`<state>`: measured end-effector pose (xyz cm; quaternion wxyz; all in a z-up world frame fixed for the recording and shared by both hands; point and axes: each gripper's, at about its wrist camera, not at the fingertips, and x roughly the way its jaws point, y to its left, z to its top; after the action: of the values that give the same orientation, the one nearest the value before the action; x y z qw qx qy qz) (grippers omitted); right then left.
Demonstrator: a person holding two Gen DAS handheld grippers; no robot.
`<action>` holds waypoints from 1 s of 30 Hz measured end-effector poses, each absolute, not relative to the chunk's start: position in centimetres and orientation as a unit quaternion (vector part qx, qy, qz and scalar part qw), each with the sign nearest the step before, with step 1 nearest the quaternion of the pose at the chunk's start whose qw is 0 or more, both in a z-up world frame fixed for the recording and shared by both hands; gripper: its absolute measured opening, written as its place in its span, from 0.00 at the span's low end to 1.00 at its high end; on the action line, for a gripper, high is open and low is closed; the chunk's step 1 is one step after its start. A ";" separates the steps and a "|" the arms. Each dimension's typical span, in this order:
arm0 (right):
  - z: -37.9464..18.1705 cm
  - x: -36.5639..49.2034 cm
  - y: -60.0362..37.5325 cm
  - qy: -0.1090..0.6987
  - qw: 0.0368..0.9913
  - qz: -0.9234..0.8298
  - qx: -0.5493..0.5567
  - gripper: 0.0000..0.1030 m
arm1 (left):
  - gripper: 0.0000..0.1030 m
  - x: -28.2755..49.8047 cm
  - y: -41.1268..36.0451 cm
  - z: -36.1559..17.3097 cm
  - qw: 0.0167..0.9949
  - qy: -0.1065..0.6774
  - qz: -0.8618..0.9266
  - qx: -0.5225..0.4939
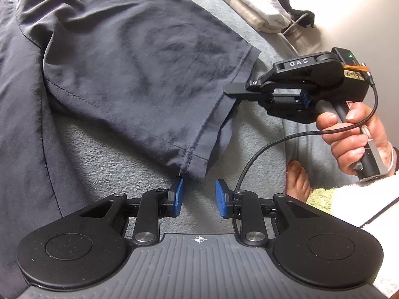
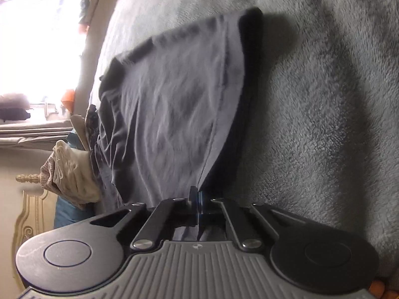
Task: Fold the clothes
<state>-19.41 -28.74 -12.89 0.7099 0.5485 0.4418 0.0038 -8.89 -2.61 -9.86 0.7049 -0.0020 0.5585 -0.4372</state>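
On the bed, over a grey fleece blanket (image 1: 112,149), lie the dark navy shorts (image 1: 119,57) I am folding. They spread out flat across the blanket, one leg reaching toward me, its stitched hem at the near end.

My left gripper (image 1: 199,196) hangs just at the near corner of that hem. Its blue pads (image 1: 178,195) stand apart with a clear gap between them; the hem corner sits right at the tip of the left pad, touching or nearly so, but no cloth lies in the gap and nothing is pinched.

My right gripper (image 1: 230,89) comes in from the right side in the left view, its nose at the side edge of the same leg hem. In its own view the right gripper (image 2: 198,199) has its fingers drawn together and clamped on a fold of the shorts (image 2: 174,94); the cloth rises from the pinch in a taut ridge and fans out over the blanket (image 2: 324,99). My right hand (image 1: 359,134) wraps the grey handle, and a black cable (image 1: 261,157) loops from that gripper down toward my left one.

At the far edge of the bed rests a stack of folded white cloth (image 1: 249,0). Below the bed's edge a bare foot (image 1: 298,182) shows beside a green rug (image 1: 321,196). In the right view, a heap of beige clothes (image 2: 69,169) sits beyond the shorts, with a bright window (image 2: 42,44) behind.
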 end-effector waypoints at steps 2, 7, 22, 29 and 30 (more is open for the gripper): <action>-12.3 -19.7 -28.9 0.433 0.721 0.004 0.541 0.00 | 0.26 -8.8 -2.5 -9.9 0.701 0.560 -0.441 -0.007; -11.9 -20.2 -29.1 0.435 0.726 0.001 0.533 0.00 | 0.26 -8.5 -2.2 -10.0 0.690 0.568 -0.448 -0.027; -12.2 -19.8 -28.3 0.471 0.739 0.013 0.481 0.02 | 0.36 -5.3 0.1 -11.3 0.660 0.620 -0.381 -0.185; -8.2 -20.0 -32.7 0.390 0.805 -0.048 0.444 0.44 | 0.28 -5.3 -1.6 -11.6 0.670 0.624 -0.370 -0.158; -7.9 -19.8 -33.7 0.376 0.812 -0.067 0.441 0.45 | 0.27 -5.3 -1.7 -11.6 0.671 0.623 -0.370 -0.154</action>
<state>-19.84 -33.72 -7.92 0.8120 0.4411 0.3762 -0.0666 -5.34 -1.74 -11.58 0.6714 -0.1545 0.6235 -0.3697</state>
